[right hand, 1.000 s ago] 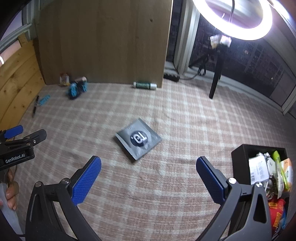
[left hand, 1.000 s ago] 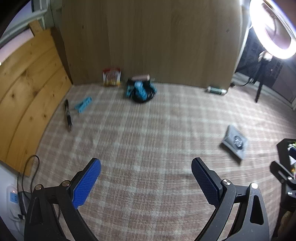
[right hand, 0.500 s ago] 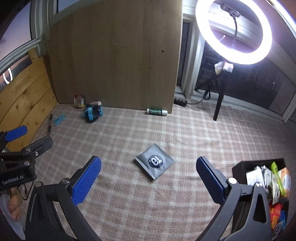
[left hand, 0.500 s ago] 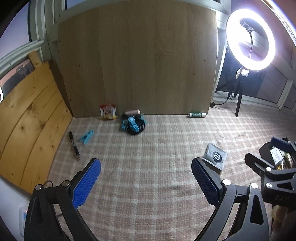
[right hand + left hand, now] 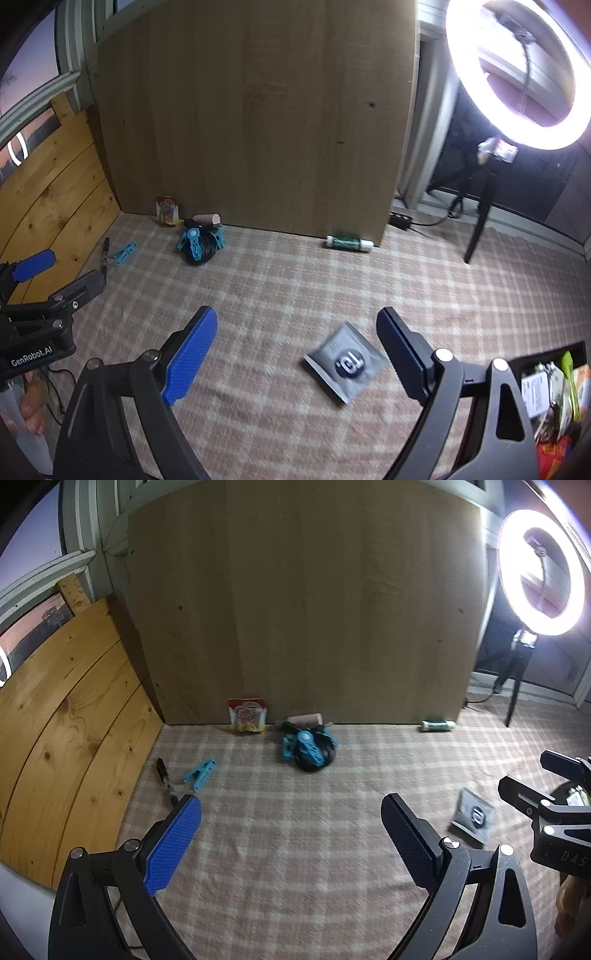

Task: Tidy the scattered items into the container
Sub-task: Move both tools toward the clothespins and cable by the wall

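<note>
Both grippers are open and empty above a checked rug. My left gripper (image 5: 291, 838) faces the back board. My right gripper (image 5: 295, 354) hovers over a grey pouch (image 5: 345, 362), also seen in the left wrist view (image 5: 474, 816). A black box (image 5: 550, 402) full of packets sits at the lower right. Scattered on the rug: a teal and black bundle (image 5: 309, 751), a snack bag (image 5: 247, 716), a beige roll (image 5: 304, 720), a teal clip (image 5: 199, 773), a dark pen (image 5: 166, 781) and a green tube (image 5: 437, 725).
An upright wooden board (image 5: 295, 609) stands at the back, pine planks (image 5: 66, 716) lean at the left. A lit ring light (image 5: 517, 70) on a black tripod (image 5: 478, 225) stands at the right, with a power strip (image 5: 400, 219) and cables.
Both views have pulled back and tilted up, showing more of the board and ring light. The grey pouch now sits lower, between the right gripper's fingers. Both grippers stay open.
</note>
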### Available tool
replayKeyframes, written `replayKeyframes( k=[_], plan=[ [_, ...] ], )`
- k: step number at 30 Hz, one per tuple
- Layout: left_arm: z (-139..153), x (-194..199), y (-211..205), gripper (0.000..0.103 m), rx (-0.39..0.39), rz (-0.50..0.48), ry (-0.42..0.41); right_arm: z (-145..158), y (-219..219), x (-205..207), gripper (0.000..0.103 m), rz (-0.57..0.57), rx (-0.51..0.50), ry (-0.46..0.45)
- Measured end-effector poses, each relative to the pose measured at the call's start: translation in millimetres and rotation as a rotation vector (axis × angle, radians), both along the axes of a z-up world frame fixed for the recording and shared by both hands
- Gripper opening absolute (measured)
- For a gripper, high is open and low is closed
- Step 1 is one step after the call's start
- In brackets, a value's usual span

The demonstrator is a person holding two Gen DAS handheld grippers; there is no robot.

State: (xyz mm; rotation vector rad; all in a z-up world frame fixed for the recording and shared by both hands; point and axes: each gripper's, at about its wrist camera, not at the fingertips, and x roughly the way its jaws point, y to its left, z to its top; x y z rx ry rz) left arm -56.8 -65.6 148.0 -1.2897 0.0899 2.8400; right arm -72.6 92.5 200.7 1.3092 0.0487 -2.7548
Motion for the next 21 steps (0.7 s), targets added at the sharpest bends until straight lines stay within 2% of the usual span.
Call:
replayKeyframes(
  k=[4, 6, 7, 9, 12, 14, 15, 17, 20, 21],
  plan=[
    [-6.7, -17.2, -10.2, 0.095, -0.002, 0.009, -0.013, -5.0, -12.5, -20.2, 0.081, 0.022, -0.007, -0.007],
    [-12.5, -27.8, -15.4, 0.092, -0.002, 0.021, -0.026, -9.1, -16.7, -30.1, 0.071, 0.026, -0.013, -0.017],
    [-15.5, -32.9, -17.7, 0.088, -0.001, 0.027, -0.031, -12.8, -18.9, -36.6, 0.067, 0.029, -0.022, -0.030],
    [-23.3, -45.0, -22.3, 0.082, -0.006, 0.038, -0.048, -19.9, -22.5, -48.3, 0.066, 0.033, -0.048, -0.053],
    [-35.8, -63.2, -29.5, 0.068, -0.021, 0.045, -0.066, -32.2, -29.5, -64.8, 0.063, 0.037, -0.062, -0.067],
    [-46.5, -79.1, -38.7, 0.047, -0.013, 0.052, -0.092, -40.9, -35.4, -75.4, 0.055, 0.040, -0.054, -0.069],
    [-53.2, -89.4, -46.0, 0.041, -0.002, 0.061, -0.113, -47.1, -38.2, -83.9, 0.052, 0.040, -0.056, -0.083],
    [-68.1, -110.9, -65.4, 0.023, 0.038, 0.098, -0.156, -56.7, -41.3, -97.8, 0.042, 0.041, -0.083, -0.108],
    [-91.5, -141.5, -94.4, 0.011, 0.104, 0.152, -0.217, -71.2, -46.5, -118.0, 0.034, 0.038, -0.100, -0.138],
    [-98.3, -149.4, -101.2, 0.010, 0.117, 0.165, -0.229, -77.2, -48.2, -126.5, 0.033, 0.037, -0.109, -0.151]
  ],
)
